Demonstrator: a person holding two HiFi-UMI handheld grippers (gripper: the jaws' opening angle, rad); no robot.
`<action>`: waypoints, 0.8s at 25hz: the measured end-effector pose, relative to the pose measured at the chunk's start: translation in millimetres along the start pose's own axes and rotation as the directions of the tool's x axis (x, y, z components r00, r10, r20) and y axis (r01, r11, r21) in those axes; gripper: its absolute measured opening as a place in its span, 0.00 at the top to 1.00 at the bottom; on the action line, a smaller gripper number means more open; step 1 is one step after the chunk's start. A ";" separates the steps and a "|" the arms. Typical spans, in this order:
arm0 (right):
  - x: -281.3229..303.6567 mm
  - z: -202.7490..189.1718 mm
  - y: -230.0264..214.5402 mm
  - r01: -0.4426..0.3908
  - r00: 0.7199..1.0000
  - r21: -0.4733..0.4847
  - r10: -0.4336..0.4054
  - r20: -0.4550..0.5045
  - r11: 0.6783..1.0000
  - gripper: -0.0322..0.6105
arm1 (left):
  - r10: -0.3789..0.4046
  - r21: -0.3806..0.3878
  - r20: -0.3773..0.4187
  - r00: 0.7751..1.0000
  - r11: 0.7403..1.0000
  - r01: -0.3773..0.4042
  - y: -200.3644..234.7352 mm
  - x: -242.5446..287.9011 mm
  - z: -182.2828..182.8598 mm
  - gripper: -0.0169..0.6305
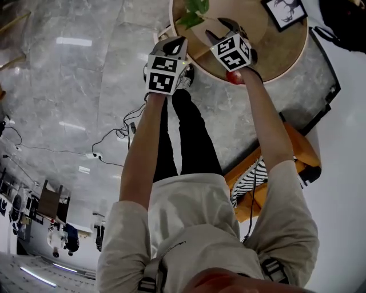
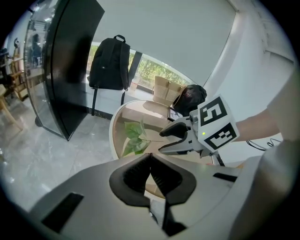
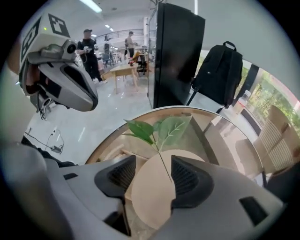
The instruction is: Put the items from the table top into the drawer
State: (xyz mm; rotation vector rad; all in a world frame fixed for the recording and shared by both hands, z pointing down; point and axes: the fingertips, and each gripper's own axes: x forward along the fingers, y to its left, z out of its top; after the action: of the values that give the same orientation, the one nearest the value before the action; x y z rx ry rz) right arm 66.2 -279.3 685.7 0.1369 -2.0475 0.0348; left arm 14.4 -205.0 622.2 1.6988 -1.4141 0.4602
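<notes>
A green leafy sprig lies on the round wooden counter. The right gripper hangs over it, fingers apart, with the stem showing between them but not pinched. The left gripper is beside it, fingers closed on nothing. The step looks like picking up the sprig. Next, the right gripper should lower and close on the thin stem.

The round bench is pale wood. On it lie green leaves with lighter veins and a black-framed picture. Beside the bench, an orange chair holds what looks like a black-and-white striped cushion. The floor is marbled grey. The cubes on the left gripper and the right gripper bear black-and-white squares.
</notes>
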 end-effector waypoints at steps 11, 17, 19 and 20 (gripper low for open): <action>38.2 11.5 -9.2 -0.104 0.994 -0.011 0.104 -0.034 0.994 0.59 | 0.030 -0.060 -0.008 1.000 0.998 -0.030 10.2 10.6 -4.0 0.94; 34.9 12.4 9.8 -0.127 0.991 -0.076 0.124 -0.043 0.989 0.83 | 0.035 -0.084 -0.008 0.999 0.996 -0.035 7.7 5.1 -10.2 0.94; 35.0 11.3 12.5 -0.111 0.993 -0.074 0.108 -0.043 0.991 0.84 | 0.036 -0.090 -0.001 0.999 0.995 -0.036 5.5 3.1 -12.2 0.94; 35.4 10.5 12.1 -0.099 0.995 -0.064 0.096 -0.041 0.993 0.85 | 0.035 -0.091 0.002 0.999 0.995 -0.035 4.9 2.6 -13.7 0.94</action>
State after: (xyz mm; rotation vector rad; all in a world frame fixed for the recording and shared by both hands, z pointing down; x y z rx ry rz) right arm 39.4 -271.1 712.6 -0.0048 -2.0139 0.0306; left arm 13.8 -195.8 633.7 1.6051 -1.4480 0.4067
